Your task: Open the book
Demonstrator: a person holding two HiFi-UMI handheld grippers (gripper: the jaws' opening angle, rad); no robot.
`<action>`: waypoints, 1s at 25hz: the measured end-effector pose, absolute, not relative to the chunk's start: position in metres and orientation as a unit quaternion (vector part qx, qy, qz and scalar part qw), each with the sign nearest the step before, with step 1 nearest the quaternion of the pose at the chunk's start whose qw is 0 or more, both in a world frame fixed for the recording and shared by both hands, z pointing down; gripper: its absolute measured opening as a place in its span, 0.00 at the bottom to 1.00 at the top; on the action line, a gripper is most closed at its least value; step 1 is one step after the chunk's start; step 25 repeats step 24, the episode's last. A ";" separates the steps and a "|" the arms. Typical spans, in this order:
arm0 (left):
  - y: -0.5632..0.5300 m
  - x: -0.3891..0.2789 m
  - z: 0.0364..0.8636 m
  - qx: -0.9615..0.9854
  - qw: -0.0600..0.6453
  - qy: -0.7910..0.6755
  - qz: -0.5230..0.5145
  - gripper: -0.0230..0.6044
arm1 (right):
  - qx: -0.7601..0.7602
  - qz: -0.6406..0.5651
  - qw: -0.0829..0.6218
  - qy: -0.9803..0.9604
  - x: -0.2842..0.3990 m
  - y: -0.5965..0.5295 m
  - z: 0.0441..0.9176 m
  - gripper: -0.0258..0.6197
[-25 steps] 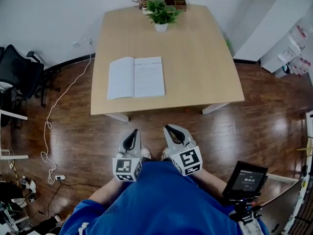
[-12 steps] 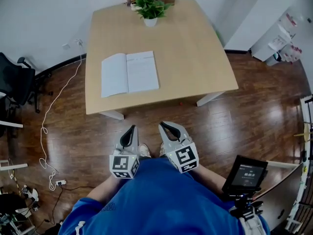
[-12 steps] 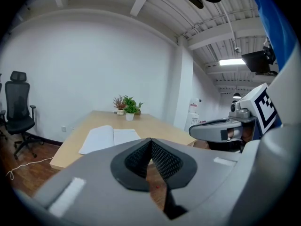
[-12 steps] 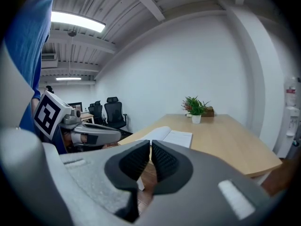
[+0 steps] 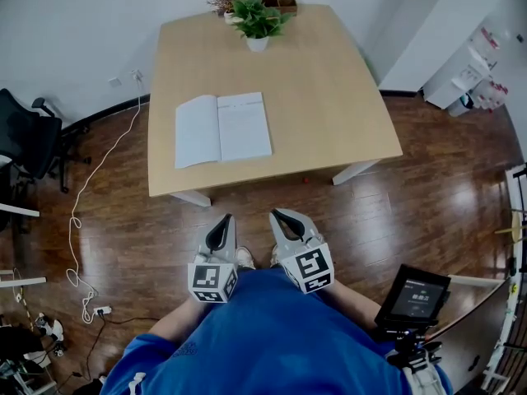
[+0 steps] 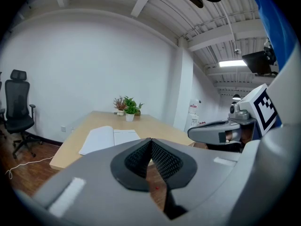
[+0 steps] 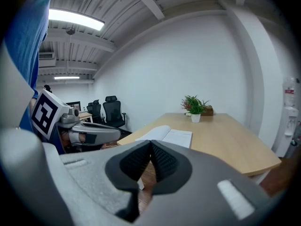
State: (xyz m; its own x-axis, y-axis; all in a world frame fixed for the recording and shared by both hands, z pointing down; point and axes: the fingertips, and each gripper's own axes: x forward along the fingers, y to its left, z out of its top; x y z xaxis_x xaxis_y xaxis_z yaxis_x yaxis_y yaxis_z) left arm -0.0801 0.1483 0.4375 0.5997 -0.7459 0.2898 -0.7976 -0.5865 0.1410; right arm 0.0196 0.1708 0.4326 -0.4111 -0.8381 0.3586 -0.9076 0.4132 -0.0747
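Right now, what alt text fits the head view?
An open book lies near the left front of a wooden table, a potted plant at its far edge. Below, a person in blue holds the left gripper and right gripper over the floor, both shut, the right just closed.

l gripper (image 5: 226,223) & r gripper (image 5: 279,217) side by side, jaws together, empty; r's just closed.
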 end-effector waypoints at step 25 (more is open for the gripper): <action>0.137 -0.079 0.431 0.892 0.120 -0.425 0.096 0.05 | 0.528 0.123 0.138 -0.829 0.015 0.162 0.426 0.04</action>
